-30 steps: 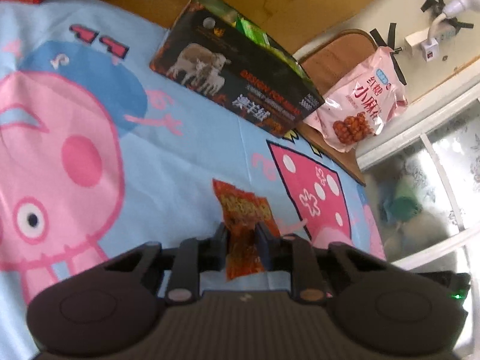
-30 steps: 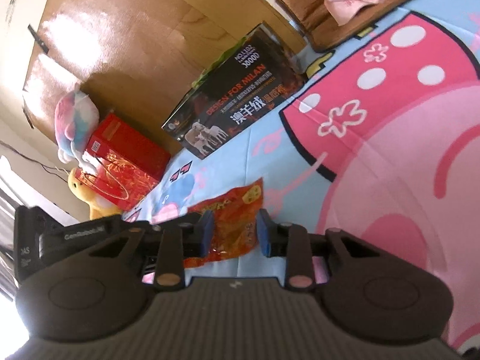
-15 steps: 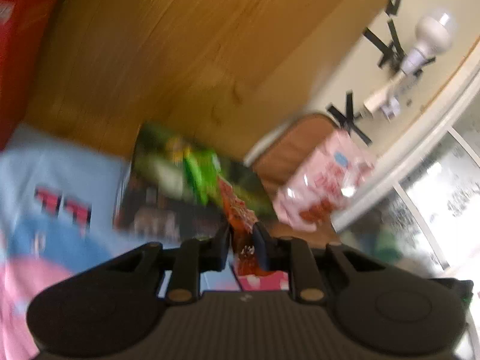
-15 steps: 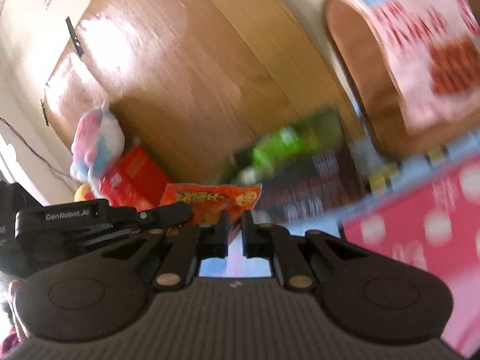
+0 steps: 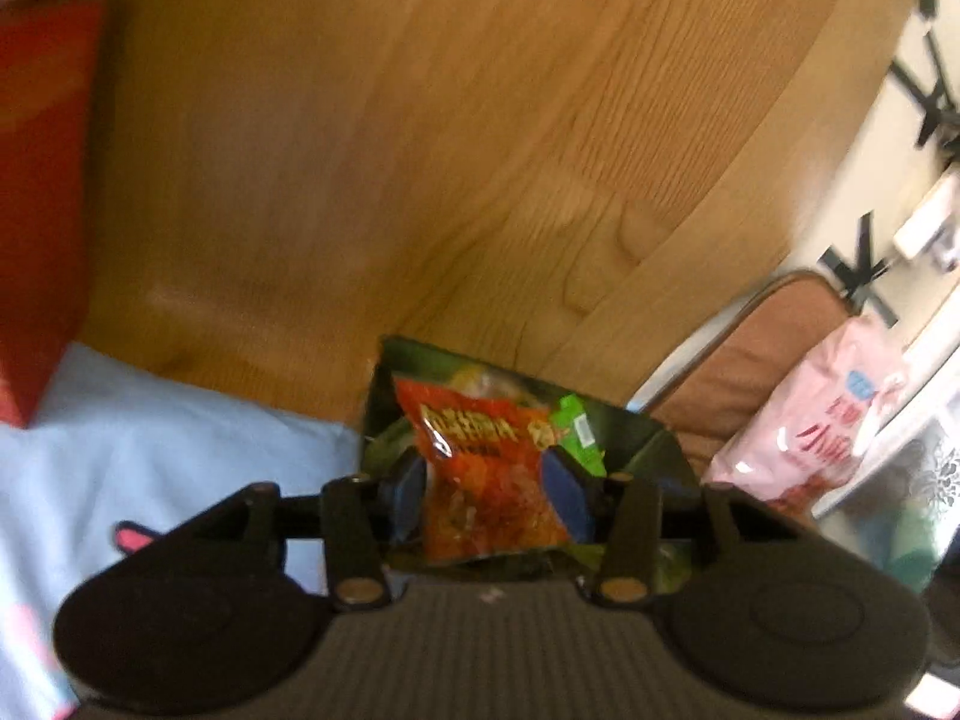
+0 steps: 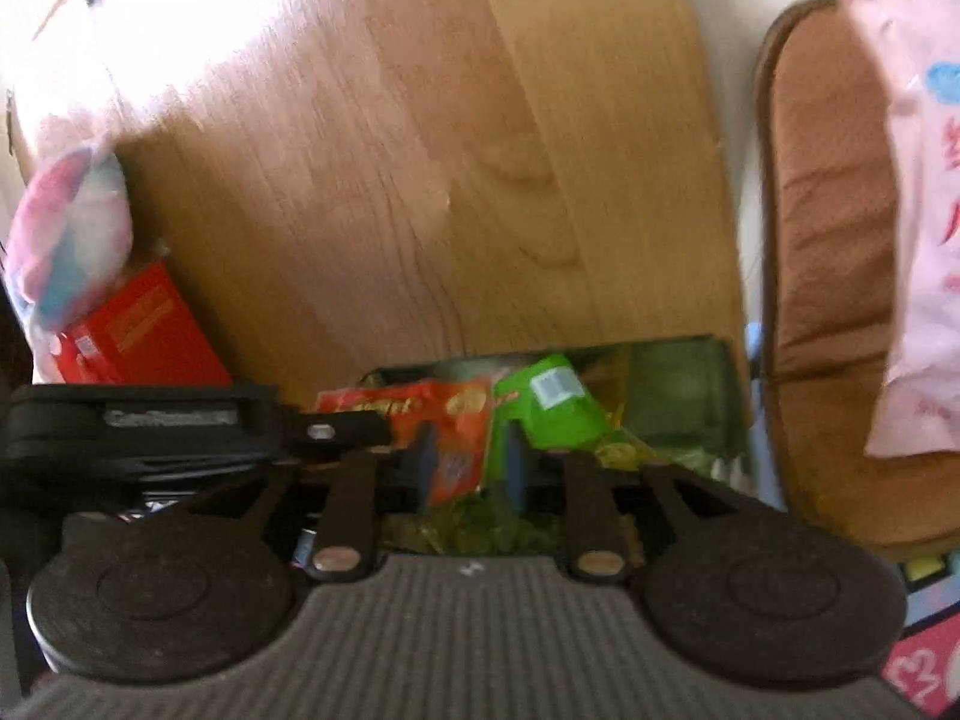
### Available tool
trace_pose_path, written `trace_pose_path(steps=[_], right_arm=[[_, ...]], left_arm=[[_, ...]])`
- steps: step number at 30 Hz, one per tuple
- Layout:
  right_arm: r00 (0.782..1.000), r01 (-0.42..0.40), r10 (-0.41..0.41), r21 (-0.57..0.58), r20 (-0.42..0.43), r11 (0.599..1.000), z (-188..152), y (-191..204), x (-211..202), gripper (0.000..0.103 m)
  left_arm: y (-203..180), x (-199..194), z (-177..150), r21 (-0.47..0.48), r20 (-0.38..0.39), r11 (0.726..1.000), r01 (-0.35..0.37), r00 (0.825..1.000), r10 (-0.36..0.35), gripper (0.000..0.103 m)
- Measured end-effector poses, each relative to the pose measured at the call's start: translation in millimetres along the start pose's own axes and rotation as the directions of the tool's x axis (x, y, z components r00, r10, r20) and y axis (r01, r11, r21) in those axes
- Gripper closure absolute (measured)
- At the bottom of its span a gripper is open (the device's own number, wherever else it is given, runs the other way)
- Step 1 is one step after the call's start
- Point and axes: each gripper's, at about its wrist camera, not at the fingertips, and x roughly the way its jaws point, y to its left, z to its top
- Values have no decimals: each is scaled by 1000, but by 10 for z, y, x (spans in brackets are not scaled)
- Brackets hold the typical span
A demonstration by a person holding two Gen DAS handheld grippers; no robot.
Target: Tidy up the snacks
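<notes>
Closest in, the left gripper [image 5: 489, 495] hangs over an open dark box [image 5: 648, 450], its jaws opening around an orange-red snack packet [image 5: 486, 480]. The blue pads stand just clear of the packet's two sides, so the packet seems to be on its way out of the grip and into the box, which is probably why the gripper is held right above the opening.

The right gripper [image 6: 465, 459] is just beside the left one, over the same box [image 6: 678, 396]. Its jaws are opening too, and a corner of the orange-red packet [image 6: 447, 420] shows between them, with a little space at the pads.

The packet is glossy crinkled foil, orange-red with yellow lettering, and flat and limp, likely to slide down among the others. Directly past the right gripper's fingertips lies a bright green packet [image 6: 555, 405] with a white barcode label, already in the box.

Farther beyond the grippers rises a wooden headboard [image 5: 420, 150]. Off to the right of them a pink snack bag [image 5: 822, 420] rests on a brown cushion [image 6: 828, 276]. To the left sits a red box [image 6: 138, 330] on the blue bedsheet [image 5: 150, 450].
</notes>
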Motion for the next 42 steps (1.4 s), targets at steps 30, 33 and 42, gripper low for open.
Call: trace_pose_path(steps=[30, 33, 42], right_arm=[[992, 127, -122, 185, -40, 974, -1803, 379, -2130, 24], [990, 144, -140, 191, -33, 971, -1812, 391, -2202, 13], [990, 138, -134, 184, -29, 973, -1867, 468, -2344, 9]], left_arm=[[-657, -1558, -2047, 298, 117, 894, -334, 943, 313, 0], [-665, -1589, -2088, 292, 118, 890, -351, 936, 330, 0], [-731, -1700, -2205, 298, 169, 864, -406, 913, 371, 0]])
